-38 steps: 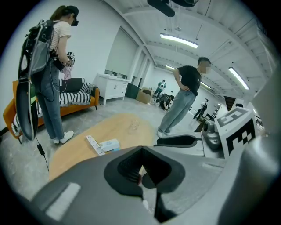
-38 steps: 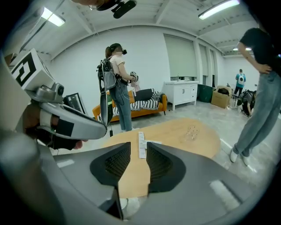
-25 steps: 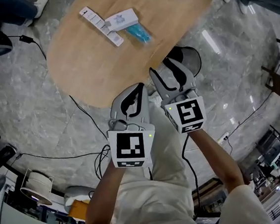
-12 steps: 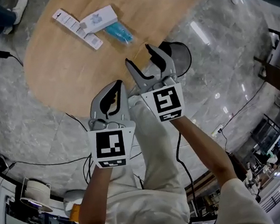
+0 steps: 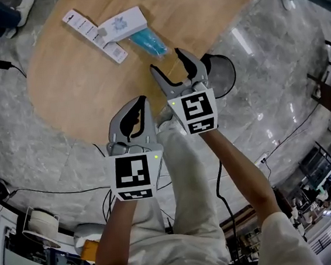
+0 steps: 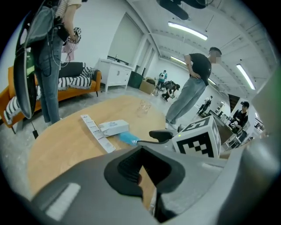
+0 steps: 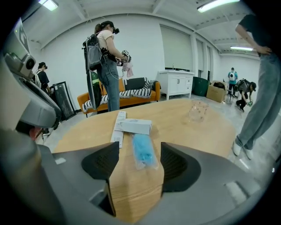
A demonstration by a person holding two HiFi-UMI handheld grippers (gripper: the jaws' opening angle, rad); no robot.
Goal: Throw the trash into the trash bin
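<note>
Indoors, a wooden table [image 5: 72, 80] stands on marble floor [image 5: 27, 155]; left tongs [image 5: 142, 102] together, right tongs [image 5: 168, 63] just spread apart, empty.

Blue plastic packet [image 5: 149, 42] flat on table [image 5: 77, 79], beside white box [image 5: 122, 23].

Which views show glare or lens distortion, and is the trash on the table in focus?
Head view: sharp, evenly lit, white glare streaks on the polished floor; the wooden table looks matte. Left gripper view: strong fisheye bending, black corners, ceiling lamps burn white. Right gripper view: same fisheye and dark corners; the blue packet is in focus.
</note>
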